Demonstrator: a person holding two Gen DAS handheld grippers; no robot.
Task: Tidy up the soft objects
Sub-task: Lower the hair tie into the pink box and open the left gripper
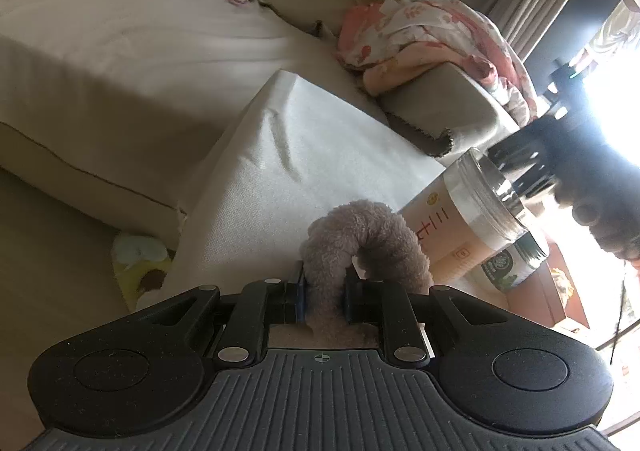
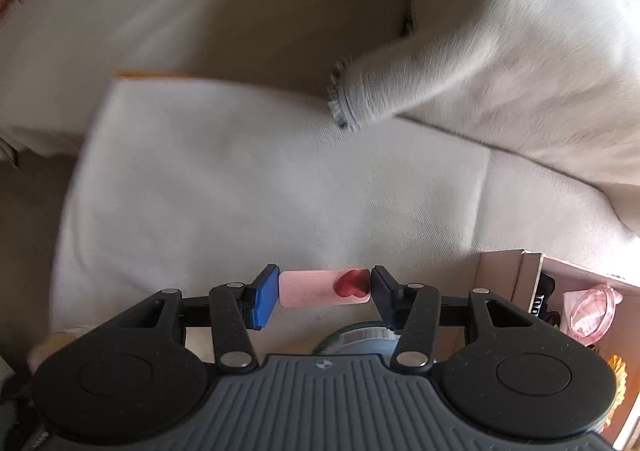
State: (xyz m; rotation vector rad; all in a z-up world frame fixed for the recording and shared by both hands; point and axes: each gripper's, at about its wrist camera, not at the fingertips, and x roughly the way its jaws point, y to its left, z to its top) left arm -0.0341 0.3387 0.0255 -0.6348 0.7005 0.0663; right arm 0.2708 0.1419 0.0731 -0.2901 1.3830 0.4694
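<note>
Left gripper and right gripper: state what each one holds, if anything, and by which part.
The left gripper pinches a fluffy grey-brown scrunchie at one side of its loop. The right gripper spans a pink card with a red heart by its short ends.

Two labelled jars (image 1: 472, 227) seen lying side by side nr the sofa cushion (image 1: 100, 63); cardboard box (image 2: 520, 271) at lower right.

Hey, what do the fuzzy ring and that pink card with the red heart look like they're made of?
Fuzzy ring: grey-brown plush or fleece, matte, with a nubbly pile and a soft, squashed outline, pinched in the left gripper.
Pink card: probably smooth plastic or silicone, with clean rounded corners; the raised red heart looks glossy. It sits between the right gripper pads.
</note>
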